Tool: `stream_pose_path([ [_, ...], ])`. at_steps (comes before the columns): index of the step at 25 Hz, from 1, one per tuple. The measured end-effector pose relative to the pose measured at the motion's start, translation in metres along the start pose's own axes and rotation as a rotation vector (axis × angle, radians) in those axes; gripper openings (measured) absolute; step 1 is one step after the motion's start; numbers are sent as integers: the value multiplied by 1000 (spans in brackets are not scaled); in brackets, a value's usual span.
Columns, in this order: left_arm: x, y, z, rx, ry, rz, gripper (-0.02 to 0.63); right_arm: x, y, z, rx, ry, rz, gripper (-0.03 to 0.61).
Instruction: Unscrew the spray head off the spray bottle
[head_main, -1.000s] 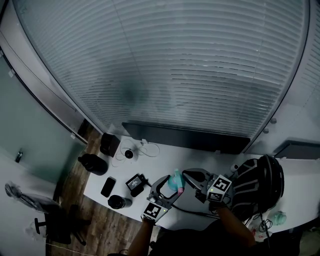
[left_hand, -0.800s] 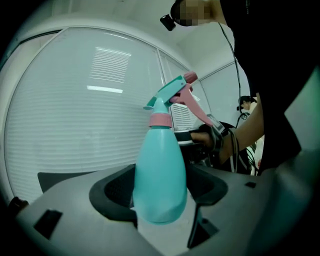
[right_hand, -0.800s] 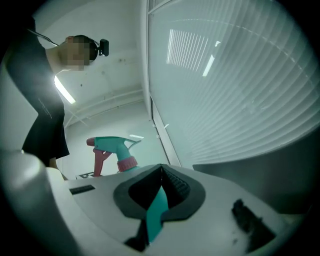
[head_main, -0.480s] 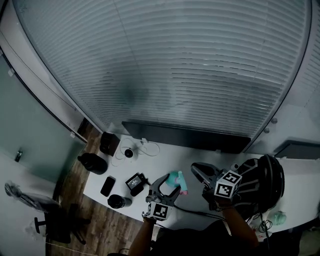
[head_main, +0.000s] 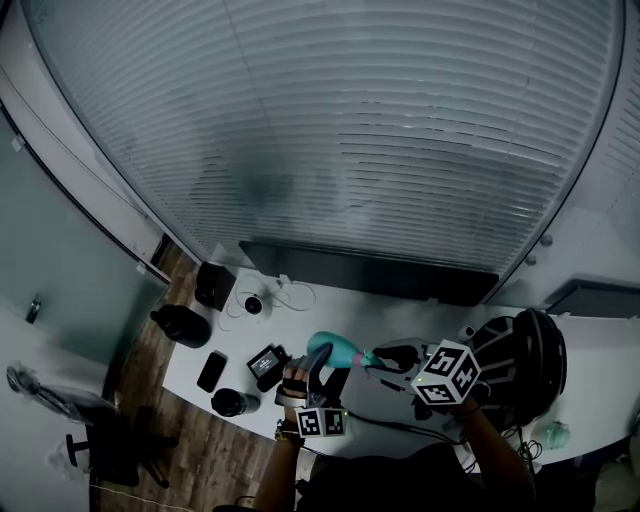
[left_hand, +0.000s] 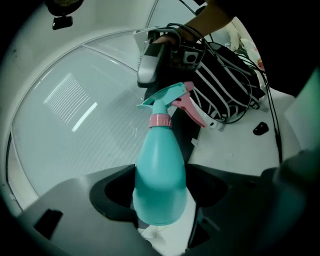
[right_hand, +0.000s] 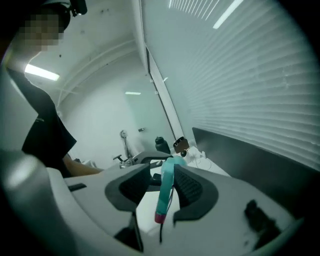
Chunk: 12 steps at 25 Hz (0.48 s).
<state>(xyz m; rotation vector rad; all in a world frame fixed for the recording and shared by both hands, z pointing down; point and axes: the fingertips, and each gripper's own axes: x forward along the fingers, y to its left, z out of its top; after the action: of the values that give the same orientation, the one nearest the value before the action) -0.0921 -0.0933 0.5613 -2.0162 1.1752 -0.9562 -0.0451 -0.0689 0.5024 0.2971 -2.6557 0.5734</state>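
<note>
Desk: white tabletop (head_main: 345, 312) under a big wall of blinds, with clutter (phone, dark flask, cables) at the far left. All the action is at the near edge.

Bottle: the teal spray bottle (left_hand: 160, 170) is up off the desk and lying pretty much sideways, head pointing right.

Left gripper: the left gripper (head_main: 318, 370) is clamped on the fat lower part of the bottle body, with both pads pressing on the plastic.

Right gripper: the right gripper (head_main: 392, 355) has its jaws partly spread, and they've just been opening. The spray head (right_hand: 167, 175) sits between them, close to one pad with a clear gap on the other side, so no real grip yet.

Progress: looks to me like the head is still on. The pink collar (left_hand: 160, 120) sits snug against the neck.

Risk 1: if the right jaws close where they are, they'd pinch the thin nozzle/trigger part rather than the collar. My guess is that either squeezes the trigger or twists the head without loosening the thread.

Risk 2: that body is smooth and rounded, so it could spin in the left pads when torque goes on.

Risk 3: the bottle is sideways, so if there's liquid inside (can't tell) it could dribble onto the cables once the collar lets go.
</note>
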Motion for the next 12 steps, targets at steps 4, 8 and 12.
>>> stream_pose_path([
  [4, -1, -8, -7, 26, 24, -5, 316, 15, -1, -20, -141, 150, -53, 148],
  [8, 1, -20, -11, 15, 21, -55, 316, 20, -5, -28, -391, 276, -155, 92],
  [12, 2, -35, -15, -72, 3, -142, 318, 23, -3, -36, -558, 385, -210, 91],
])
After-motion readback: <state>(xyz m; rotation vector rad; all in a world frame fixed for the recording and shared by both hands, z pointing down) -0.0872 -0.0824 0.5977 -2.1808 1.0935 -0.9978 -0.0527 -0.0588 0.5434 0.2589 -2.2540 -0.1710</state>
